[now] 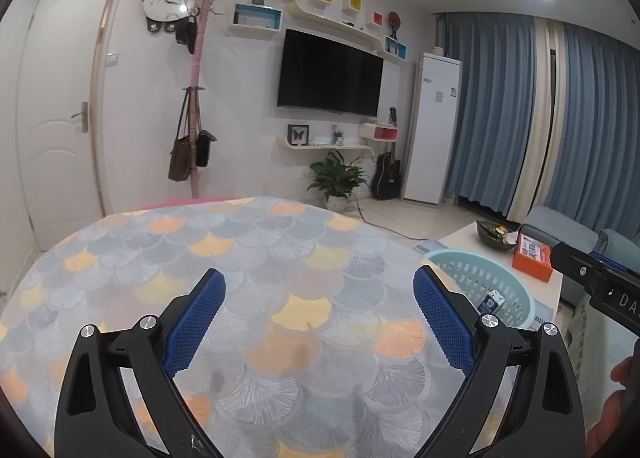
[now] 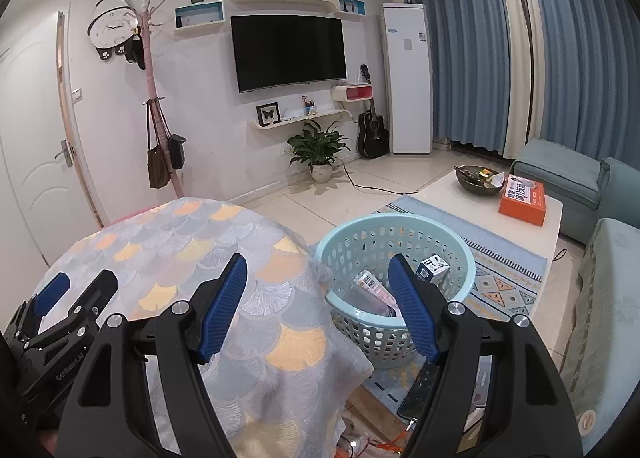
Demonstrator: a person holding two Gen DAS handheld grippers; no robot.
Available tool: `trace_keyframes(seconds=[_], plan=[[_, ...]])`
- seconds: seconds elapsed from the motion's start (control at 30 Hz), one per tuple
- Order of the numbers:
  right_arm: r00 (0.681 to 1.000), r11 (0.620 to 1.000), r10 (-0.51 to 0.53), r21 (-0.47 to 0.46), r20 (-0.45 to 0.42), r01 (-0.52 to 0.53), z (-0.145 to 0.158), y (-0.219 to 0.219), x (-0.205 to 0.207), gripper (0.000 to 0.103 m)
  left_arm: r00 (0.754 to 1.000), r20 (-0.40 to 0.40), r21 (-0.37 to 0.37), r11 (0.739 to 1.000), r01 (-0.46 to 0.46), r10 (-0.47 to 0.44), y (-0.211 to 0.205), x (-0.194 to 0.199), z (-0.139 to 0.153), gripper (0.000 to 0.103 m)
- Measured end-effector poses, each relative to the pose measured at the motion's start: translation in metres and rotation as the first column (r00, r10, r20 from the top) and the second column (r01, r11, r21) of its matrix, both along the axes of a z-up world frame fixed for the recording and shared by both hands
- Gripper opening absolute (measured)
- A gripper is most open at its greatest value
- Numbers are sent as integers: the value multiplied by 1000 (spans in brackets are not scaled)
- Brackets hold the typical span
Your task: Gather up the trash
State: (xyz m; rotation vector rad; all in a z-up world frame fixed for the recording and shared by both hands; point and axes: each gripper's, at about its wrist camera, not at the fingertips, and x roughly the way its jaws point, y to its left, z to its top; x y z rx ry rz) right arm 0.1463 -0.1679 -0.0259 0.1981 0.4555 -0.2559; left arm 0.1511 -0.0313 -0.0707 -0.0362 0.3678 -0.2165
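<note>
Gaping empty, the right gripper (image 2: 316,298) hovers beside the basket (image 2: 400,234) (carton (image 2: 432,268) inside).

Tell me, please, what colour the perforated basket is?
Pale turquoise basket, clearest in the right wrist view.

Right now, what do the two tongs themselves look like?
Both match: black angular frames with cut-out slots, silver round bolt heads at the pivots, and blue cross-hatched pads inside each finger. The left tongs and the right tongs look alike. White lettering runs along the left tongs' black body in the right wrist view.
</note>
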Motion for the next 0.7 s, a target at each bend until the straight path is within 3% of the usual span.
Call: trace_keyframes(seconds=[0.3,0.47,0.7], plan=[[1000,1000,4,6,-3,-4,0,-1,-2,69,1000,17,16,1000,-22,22,-2,-1,1,95],[1000,1000,6,8,-5,-6,0,-2,-2,69,991,70,78,990,-121,116,-8,-7,3,95],[1000,1000,11,6,-7,-11,-1,-1,-2,69,988,76,70,988,-139,133,-8,-11,7,96]])
